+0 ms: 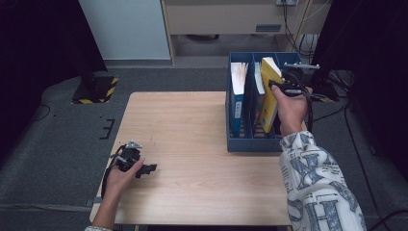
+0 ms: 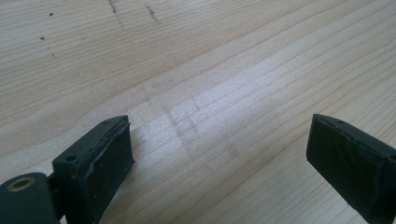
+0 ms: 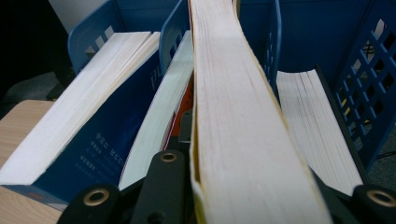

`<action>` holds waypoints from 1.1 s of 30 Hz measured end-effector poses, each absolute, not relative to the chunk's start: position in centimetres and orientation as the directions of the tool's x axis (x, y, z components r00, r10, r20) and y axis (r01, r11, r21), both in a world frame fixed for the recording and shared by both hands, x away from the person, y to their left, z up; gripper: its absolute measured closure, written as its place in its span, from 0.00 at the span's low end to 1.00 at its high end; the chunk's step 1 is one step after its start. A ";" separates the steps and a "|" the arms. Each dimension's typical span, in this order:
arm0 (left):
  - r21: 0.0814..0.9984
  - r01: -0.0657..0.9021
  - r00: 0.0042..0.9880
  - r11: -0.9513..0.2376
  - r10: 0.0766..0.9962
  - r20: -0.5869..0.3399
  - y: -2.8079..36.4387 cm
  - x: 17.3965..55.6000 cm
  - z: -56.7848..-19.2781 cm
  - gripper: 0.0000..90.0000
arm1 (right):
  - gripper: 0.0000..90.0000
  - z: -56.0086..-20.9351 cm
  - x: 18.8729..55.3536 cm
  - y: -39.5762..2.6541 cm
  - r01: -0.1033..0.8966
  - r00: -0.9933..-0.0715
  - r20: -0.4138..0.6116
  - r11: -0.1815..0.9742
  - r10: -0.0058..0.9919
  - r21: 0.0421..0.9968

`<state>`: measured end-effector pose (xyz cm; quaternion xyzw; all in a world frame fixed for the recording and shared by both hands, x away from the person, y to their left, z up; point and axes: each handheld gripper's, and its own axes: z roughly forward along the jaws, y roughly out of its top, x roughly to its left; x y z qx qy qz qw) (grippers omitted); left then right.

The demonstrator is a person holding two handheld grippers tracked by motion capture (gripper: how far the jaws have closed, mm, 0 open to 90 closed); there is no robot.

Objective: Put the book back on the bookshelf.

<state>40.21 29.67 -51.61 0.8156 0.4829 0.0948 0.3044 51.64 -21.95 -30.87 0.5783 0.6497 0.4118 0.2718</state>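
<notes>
Grey carpet and dark curtains frame a light wooden surface, seen from the high view, where a person in a patterned sleeve works with a hand-held gripper in each hand. At the far right edge of the surface stands a blue file rack with upright compartments. A blue-covered book leans in its left compartment, with a thinner white-edged volume beside it, and another book rests in the right-hand compartment, as the right gripper view shows.

Rising tilted out of the rack's middle is a thick yellow book, its page block facing the right gripper's camera. The right gripper, held above the rack, has its fingers closed on this yellow book, one on each side of the pages near the book's upper edge; the book's lower part sits down inside the compartment.

Near the front left corner of the surface, well apart from the rack, the left gripper lies low over the bare wood. Its fingers stand wide apart with nothing between them but wood grain.
</notes>
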 end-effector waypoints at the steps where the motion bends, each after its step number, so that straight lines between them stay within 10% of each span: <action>1: 0.590 0.729 0.516 -0.347 0.845 -0.140 29.7 40.2 -51.6 0.07 | 0.83 -31.1 51.8 -21.9 0.532 -0.176 0.128 -0.015 0.976 0.846; 33: 0.582 0.729 0.521 -0.360 0.843 -0.131 29.5 40.3 -51.7 0.07 | 0.83 -33.7 52.6 -21.7 0.540 -0.167 0.154 -0.041 0.974 0.841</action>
